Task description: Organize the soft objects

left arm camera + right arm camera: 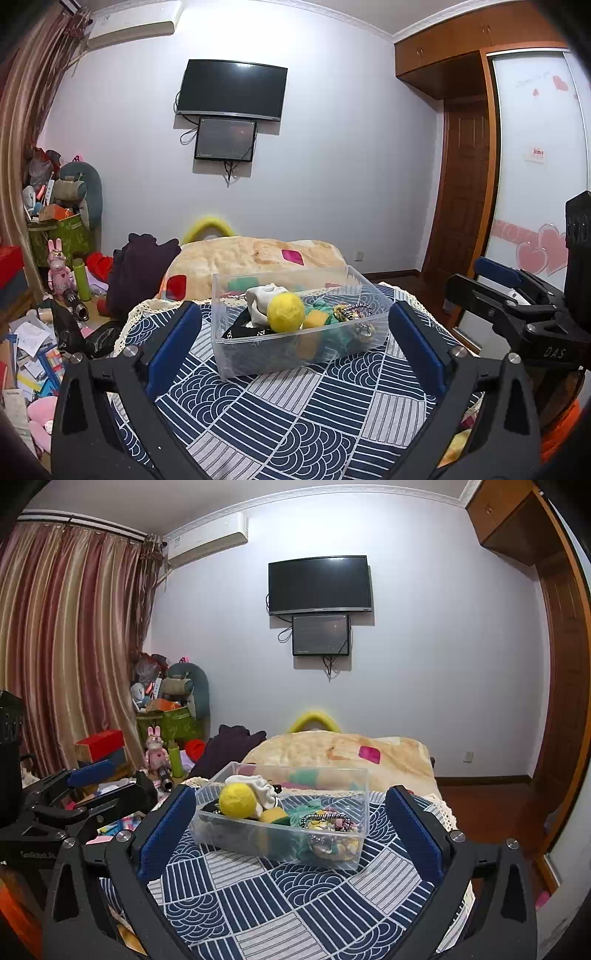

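Note:
A clear plastic bin [295,354] stands on a blue-and-white patterned cloth [295,417]. It holds a yellow fuzzy ball [285,311], a white cloth [260,297], a yellow-green sponge [317,318], green fabric and braided cords [351,310]. My left gripper [295,332] is open and empty, just short of the bin. In the right wrist view the bin [280,843], ball [237,800] and white cloth [264,788] show again. My right gripper [291,819] is open and empty, just short of the bin. Each gripper shows at the edge of the other's view.
A folded beige blanket [255,258] and dark clothing [140,266] lie behind the bin. Cluttered papers and toys [33,350] fill the floor at left. A wardrobe [532,147] stands at right, a TV [232,90] on the far wall.

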A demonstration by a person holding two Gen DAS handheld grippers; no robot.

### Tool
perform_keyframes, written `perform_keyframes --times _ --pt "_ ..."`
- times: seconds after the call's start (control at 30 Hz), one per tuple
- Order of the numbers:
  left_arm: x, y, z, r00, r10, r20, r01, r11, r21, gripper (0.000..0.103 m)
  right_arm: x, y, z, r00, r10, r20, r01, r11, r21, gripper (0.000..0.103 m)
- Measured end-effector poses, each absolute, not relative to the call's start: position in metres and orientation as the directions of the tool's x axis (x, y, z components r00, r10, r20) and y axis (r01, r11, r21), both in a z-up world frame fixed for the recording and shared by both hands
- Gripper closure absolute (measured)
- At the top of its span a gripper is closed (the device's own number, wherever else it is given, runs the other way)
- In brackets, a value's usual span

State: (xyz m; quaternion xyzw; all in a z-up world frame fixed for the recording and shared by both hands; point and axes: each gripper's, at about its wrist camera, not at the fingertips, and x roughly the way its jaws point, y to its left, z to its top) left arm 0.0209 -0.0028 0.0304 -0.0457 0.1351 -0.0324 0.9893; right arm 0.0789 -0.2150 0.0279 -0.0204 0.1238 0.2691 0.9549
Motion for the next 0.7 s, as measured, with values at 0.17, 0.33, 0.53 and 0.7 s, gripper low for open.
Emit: perform_keyframes --times 0.17,0.33,0.53,0.7 --pt "0.0206 -0.0043 0.0284 0.960 -0.079 -0.268 0.055 0.994 -0.094 0.000 0.0775 -0.2163 0.0286 0.823 0.510 -0.249 -0.520 0.854 0.031 0.000" --pt "0.0204 -0.0048 0.0268 0.959 -0.077 -0.272 0.052 0.994 -0.098 0.000 0.0772 -0.2164 0.0282 0.820 0.514 -0.250 -0.523 0.851 0.034 0.000" --pt "0.0221 -0.0022 0.0248 0.956 -0.087 -0.280 0.057 0.992 -0.111 0.000 0.0788 -0.2175 0.0269 0.817 0.517 -0.256 -0.524 0.850 0.044 0.000" --pt "0.0240 -0.0007 0.0235 0.954 -0.089 -0.286 0.056 0.991 -0.122 0.000 0.0784 -0.2176 0.0266 0.816 0.517 -0.258 -0.525 0.850 0.045 0.000"
